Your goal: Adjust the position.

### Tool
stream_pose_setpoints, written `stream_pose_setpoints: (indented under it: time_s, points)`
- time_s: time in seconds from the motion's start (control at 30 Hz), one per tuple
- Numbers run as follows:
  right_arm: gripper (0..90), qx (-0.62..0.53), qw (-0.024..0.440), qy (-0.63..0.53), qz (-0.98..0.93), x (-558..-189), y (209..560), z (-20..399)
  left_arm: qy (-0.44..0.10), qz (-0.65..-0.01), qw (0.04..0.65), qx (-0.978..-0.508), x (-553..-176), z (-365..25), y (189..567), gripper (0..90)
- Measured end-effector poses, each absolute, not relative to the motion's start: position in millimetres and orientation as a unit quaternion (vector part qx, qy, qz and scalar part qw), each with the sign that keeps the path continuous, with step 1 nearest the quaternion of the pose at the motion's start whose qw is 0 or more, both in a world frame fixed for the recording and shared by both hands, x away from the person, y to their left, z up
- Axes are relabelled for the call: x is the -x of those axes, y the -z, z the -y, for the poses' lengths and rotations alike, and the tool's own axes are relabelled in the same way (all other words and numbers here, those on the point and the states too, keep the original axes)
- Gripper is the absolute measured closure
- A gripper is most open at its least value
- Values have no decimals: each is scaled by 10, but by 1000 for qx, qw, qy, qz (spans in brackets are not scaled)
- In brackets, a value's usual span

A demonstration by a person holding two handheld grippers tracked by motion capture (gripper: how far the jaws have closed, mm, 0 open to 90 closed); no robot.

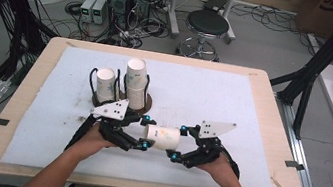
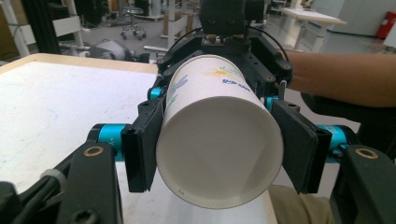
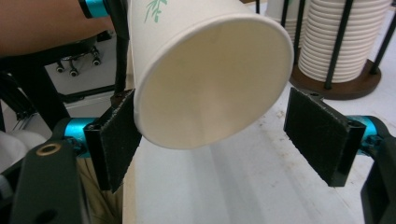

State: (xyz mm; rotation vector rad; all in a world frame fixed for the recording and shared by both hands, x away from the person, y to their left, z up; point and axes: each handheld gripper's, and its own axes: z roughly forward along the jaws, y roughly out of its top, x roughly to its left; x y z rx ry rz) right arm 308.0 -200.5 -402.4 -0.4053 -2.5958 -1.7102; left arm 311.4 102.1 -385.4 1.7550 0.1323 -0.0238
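Holding a paper cup (image 1: 161, 137) sideways above the surface's near edge: my left hand-held gripper (image 1: 144, 131) clamps it, the right hand-held gripper (image 1: 180, 142) straddles its mouth unclenched. Next, I judge, the right must close.

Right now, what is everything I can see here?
Paper cup: one, white with a print, on its side between the two grippers.
Cup stacks: two, white, in a dark wire holder on a round brown base, behind the grippers.
Table: one, pale wood with a white mat.
Stool: one, black, on the floor beyond the table.
Left gripper: black, shut on the paper cup.
Right gripper: black, open around the paper cup.
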Motion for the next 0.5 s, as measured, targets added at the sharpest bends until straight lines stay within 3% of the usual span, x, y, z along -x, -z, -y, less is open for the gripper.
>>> stream_pose_setpoints:
  time_s: [0.23,0.3,0.5]
  points:
    - [211,113,27,560,821,-3073,4023,1976,23,-44,646,-761,-3103,-1021,3846,372]
    - [267,104,34,562,820,-3072,4028,1961,23,-44,645,-763,-3103,-1019,3849,372]
    - [279,100,32,567,817,-3063,4020,1961,27,-43,647,-761,-3105,-1025,3849,372]
